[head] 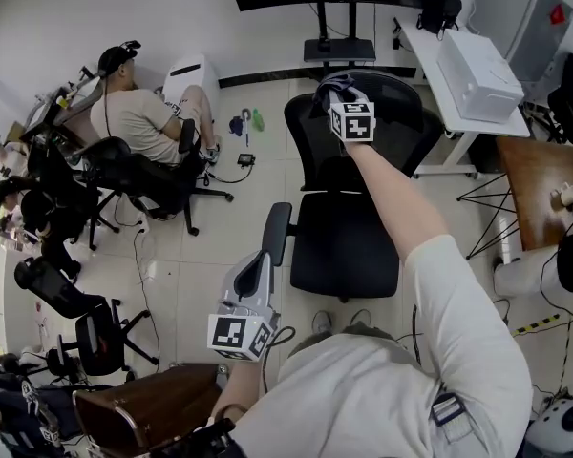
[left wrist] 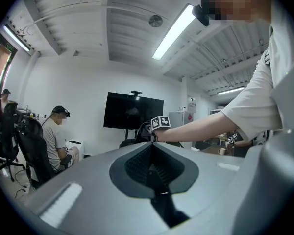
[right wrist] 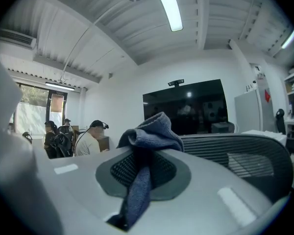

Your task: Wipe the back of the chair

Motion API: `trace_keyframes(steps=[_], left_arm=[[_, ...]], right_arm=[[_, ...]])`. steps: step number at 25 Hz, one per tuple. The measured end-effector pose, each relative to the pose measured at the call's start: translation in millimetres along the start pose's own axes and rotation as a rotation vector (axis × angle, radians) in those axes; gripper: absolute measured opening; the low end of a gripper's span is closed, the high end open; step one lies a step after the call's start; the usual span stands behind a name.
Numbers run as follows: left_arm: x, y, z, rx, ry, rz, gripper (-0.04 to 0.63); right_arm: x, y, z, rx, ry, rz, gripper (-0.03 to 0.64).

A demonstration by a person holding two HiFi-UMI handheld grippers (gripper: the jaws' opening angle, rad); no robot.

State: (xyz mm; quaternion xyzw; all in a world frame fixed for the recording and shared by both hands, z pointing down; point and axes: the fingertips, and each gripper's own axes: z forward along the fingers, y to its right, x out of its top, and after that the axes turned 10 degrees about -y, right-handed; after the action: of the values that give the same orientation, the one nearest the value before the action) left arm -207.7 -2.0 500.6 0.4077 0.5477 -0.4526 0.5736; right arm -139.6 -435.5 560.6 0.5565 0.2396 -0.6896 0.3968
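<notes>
A black mesh office chair stands mid-floor in the head view, its back [head: 387, 136] rising behind the seat [head: 344, 246]. My right gripper [head: 340, 99] is stretched out to the top edge of that back, shut on a blue-grey cloth [head: 328, 86]. In the right gripper view the cloth [right wrist: 149, 131] bunches out of the jaws, with the ribbed chair back [right wrist: 235, 153] just to the right. My left gripper [head: 249, 292] hangs low beside the chair's left armrest [head: 275, 232], apart from it. Its jaws are shut with nothing between them [left wrist: 154, 146].
A seated person [head: 138, 122] and several black chairs [head: 86, 322] fill the left side. A white desk [head: 430, 65] with a white box [head: 477, 70] stands right of the chair. A TV stand [head: 336, 46] is behind it, a brown table [head: 540, 184] at far right.
</notes>
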Motion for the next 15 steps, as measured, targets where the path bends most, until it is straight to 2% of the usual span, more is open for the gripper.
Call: trace_keyframes(steps=[5,15], left_arm=[[5,12,-2,-0.037,-0.005,-0.014,0.037],[17,37,13,-0.143,-0.002,-0.007,0.037]], right_arm=[[4,20,-26,-0.039,0.001,0.008,0.038],[5,96,-80,-0.164,-0.008,0.037,0.040]])
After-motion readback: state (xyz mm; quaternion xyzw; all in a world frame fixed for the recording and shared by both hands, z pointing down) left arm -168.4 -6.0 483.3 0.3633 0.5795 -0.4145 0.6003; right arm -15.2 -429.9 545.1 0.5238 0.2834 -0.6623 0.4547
